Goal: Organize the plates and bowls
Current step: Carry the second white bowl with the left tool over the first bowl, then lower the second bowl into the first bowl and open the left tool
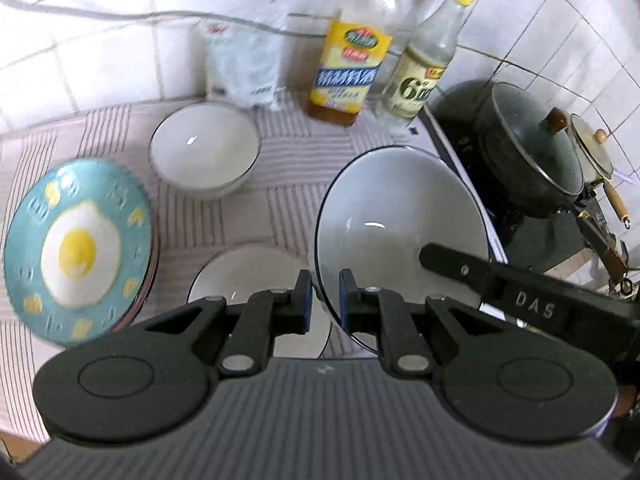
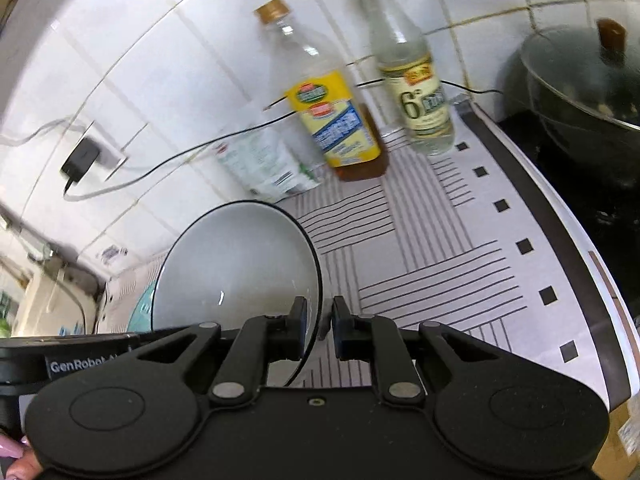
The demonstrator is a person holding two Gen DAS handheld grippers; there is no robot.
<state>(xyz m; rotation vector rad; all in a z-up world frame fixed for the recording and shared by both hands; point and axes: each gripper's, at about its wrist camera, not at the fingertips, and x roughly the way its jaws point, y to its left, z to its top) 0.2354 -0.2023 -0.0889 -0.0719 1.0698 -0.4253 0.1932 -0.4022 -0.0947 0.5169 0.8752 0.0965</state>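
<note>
A large white bowl with a dark rim (image 1: 396,216) hangs tilted above the striped counter. My left gripper (image 1: 325,294) is shut on its near left rim. My right gripper (image 2: 320,320) is shut on the opposite rim of the same bowl (image 2: 236,264); its body shows in the left wrist view (image 1: 520,296). A smaller white bowl (image 1: 204,148) stands at the back. Another white bowl (image 1: 248,272) sits just below my left fingers. A teal plate with a fried-egg picture (image 1: 78,250) lies on a stack at the left.
Two bottles (image 1: 352,56) (image 1: 428,60) and a white bag (image 1: 240,64) stand against the tiled wall. A black lidded pot (image 1: 528,148) sits on the stove at the right, with a second lidded pot (image 1: 592,152) behind it. A plug and cable (image 2: 80,160) hang on the wall.
</note>
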